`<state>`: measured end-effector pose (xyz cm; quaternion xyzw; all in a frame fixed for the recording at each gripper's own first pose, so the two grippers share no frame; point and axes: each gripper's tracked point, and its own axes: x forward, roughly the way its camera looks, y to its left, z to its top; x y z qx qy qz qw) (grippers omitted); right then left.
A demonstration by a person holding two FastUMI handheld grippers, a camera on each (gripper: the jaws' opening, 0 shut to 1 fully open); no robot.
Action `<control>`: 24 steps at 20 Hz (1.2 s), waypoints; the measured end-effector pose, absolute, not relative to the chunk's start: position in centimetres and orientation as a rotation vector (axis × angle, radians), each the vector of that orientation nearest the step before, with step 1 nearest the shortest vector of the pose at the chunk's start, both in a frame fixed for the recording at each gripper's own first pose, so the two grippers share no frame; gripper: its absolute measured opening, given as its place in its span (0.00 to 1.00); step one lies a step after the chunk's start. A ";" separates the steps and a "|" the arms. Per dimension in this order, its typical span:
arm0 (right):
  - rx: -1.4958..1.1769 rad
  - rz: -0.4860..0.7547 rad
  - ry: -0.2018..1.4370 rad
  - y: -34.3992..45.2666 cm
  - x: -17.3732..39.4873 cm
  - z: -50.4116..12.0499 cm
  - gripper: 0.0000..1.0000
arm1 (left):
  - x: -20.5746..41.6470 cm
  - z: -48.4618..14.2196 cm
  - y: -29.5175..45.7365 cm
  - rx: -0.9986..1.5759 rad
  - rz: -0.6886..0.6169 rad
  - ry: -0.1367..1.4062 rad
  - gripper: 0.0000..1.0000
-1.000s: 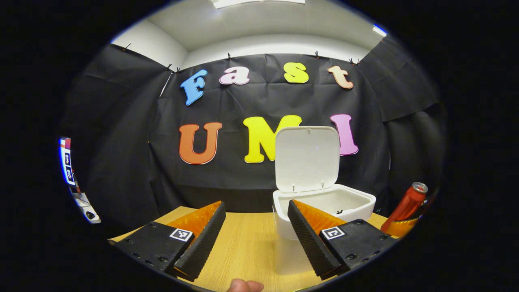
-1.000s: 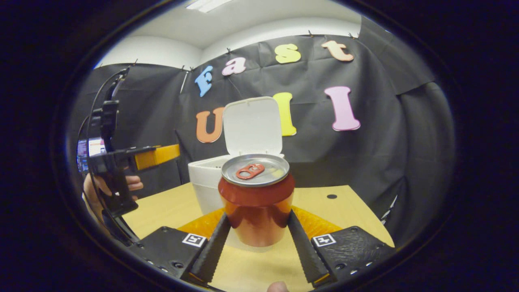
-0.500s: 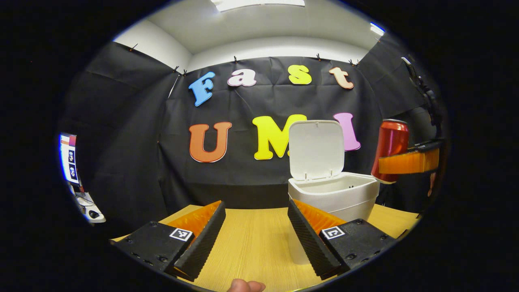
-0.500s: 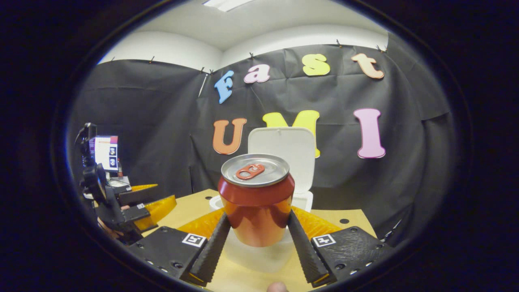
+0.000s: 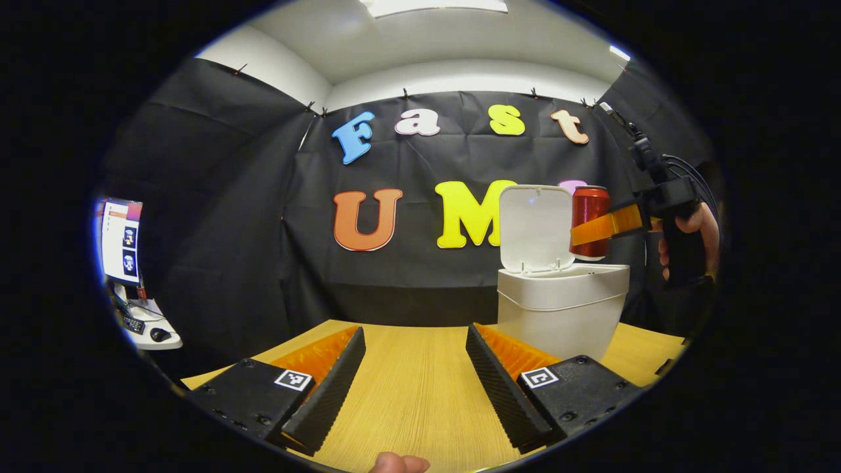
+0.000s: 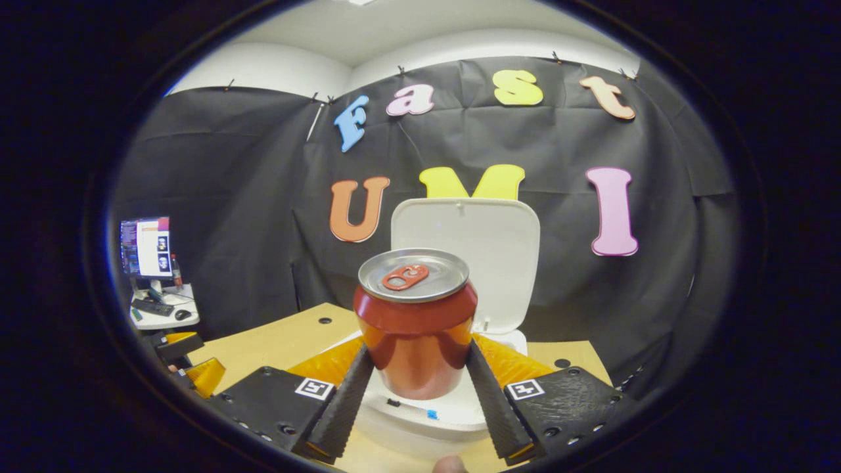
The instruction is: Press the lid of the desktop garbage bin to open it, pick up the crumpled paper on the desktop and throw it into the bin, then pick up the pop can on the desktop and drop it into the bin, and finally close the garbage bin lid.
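The white bin [image 5: 558,309] stands on the wooden table, its lid [image 5: 535,226] tipped upright. In the left gripper view the red pop can [image 5: 589,220] hangs upright just above the bin's rim, held by my right gripper [image 5: 604,226]. In the right gripper view that gripper [image 6: 415,355] is shut on the can [image 6: 415,328], both fingers pressing its sides, with the bin's open mouth [image 6: 453,417] right below and the lid [image 6: 502,263] behind. My left gripper [image 5: 414,387] stands open and empty low over the table, left of the bin; it also shows at lower left [image 6: 184,361].
The wooden table [image 5: 414,368] runs to the black wall, with small round holes [image 6: 325,320] in its top. A side desk with a monitor [image 5: 121,240] stands off to the left. A hand [image 5: 686,230] grips the right gripper's handle.
My right gripper has carried the can up from the table to above the bin's open mouth. My left gripper has drawn back to the left, away from the bin.
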<state>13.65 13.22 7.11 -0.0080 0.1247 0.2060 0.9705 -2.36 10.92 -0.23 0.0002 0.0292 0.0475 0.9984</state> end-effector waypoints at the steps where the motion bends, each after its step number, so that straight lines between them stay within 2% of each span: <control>1: -0.008 0.406 0.259 13.2 14.1 6.9 0.80 | -2.5 0.2 11.2 0.002 0.101 0.044 0.99; 6: -0.007 0.350 0.312 13.3 16.3 6.0 0.80 | -2.1 -1.1 9.8 -0.028 0.045 0.076 0.99; 13: 0.017 0.319 0.360 13.9 17.9 4.8 0.83 | -2.0 -1.2 11.4 -0.024 0.064 0.085 0.99; 17: 0.022 0.302 0.318 13.8 17.8 6.3 0.83 | -2.0 -1.1 11.2 -0.025 0.054 0.085 0.99; 20: 0.030 0.295 0.258 13.5 17.4 8.3 0.89 | -2.1 -1.2 10.8 -0.027 0.042 0.085 0.99; 24: 0.046 0.256 0.190 12.6 17.1 11.3 0.91 | -2.1 -1.3 11.0 -0.019 0.048 0.095 0.99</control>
